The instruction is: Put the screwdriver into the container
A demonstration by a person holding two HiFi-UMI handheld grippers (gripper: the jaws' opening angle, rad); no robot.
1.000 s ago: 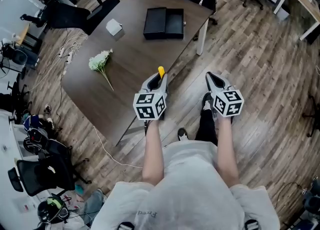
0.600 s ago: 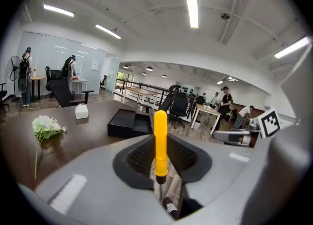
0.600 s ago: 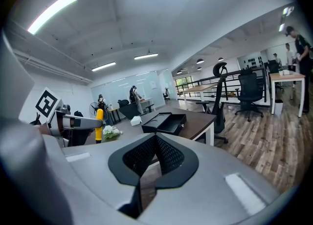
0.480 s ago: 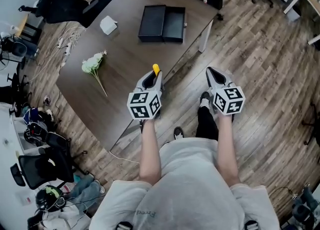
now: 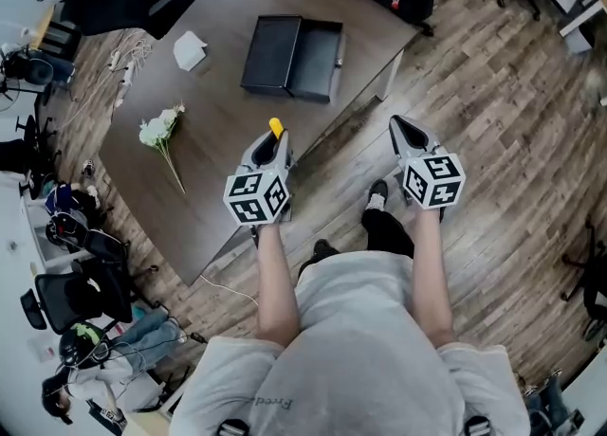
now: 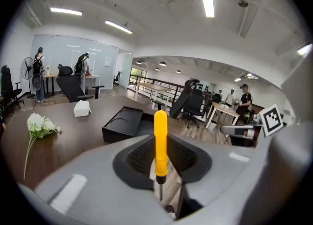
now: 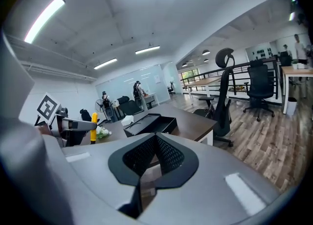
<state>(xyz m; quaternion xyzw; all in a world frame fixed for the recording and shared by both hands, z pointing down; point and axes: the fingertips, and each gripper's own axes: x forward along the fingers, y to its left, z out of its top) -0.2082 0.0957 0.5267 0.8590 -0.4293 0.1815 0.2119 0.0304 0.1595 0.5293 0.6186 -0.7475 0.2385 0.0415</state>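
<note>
Left gripper view: left gripper [image 6: 160, 138] clamps slim yellow-handled screwdriver [image 6: 160, 146] upright over dark brown wooden table [image 5: 213, 173], well apart from open black rectangular container [image 5: 289, 45]. Right gripper [image 7: 155, 138]: jaws together, empty.

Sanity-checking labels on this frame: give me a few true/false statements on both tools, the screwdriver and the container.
1. The left tool grips a yellow-handled screwdriver. True.
2. The screwdriver lies in the container. False: it stands handle-up in the left tool; the black container sits on the table, apart from it.
3. The container is open. True.
4. The right tool holds the flowers. False: it holds nothing; the flowers lie on the table.
</note>
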